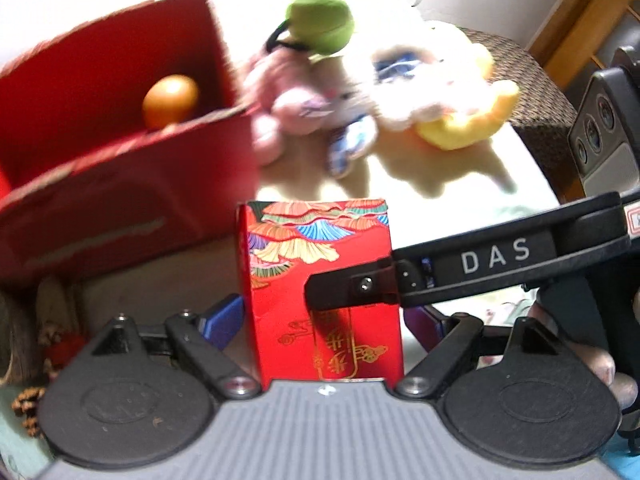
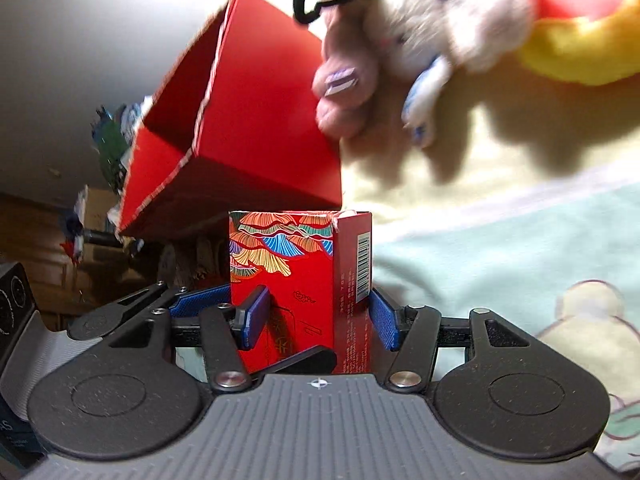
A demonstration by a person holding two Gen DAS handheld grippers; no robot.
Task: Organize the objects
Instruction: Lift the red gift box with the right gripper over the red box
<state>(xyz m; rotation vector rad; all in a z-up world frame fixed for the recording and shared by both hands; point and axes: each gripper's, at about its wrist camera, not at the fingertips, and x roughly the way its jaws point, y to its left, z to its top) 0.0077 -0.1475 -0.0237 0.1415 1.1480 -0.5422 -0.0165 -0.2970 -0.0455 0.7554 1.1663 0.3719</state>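
Note:
A small red patterned carton (image 1: 320, 280) stands upright between the blue pads of my left gripper (image 1: 324, 320), which is shut on it. My right gripper (image 2: 316, 316) is shut on the same carton (image 2: 300, 276) from another side; its black finger (image 1: 352, 288) crosses the carton's front in the left wrist view. A large open red box (image 1: 120, 140) stands just behind and to the left, with an orange ball (image 1: 171, 100) inside. The box also shows in the right wrist view (image 2: 248, 128).
Plush toys lie behind the carton: a pink bunny (image 1: 296, 100), a white and yellow one (image 1: 444, 92) and a green ball-like toy (image 1: 320, 24). A pale cloth (image 2: 500, 240) covers the surface. A woven chair (image 1: 532, 92) stands at far right.

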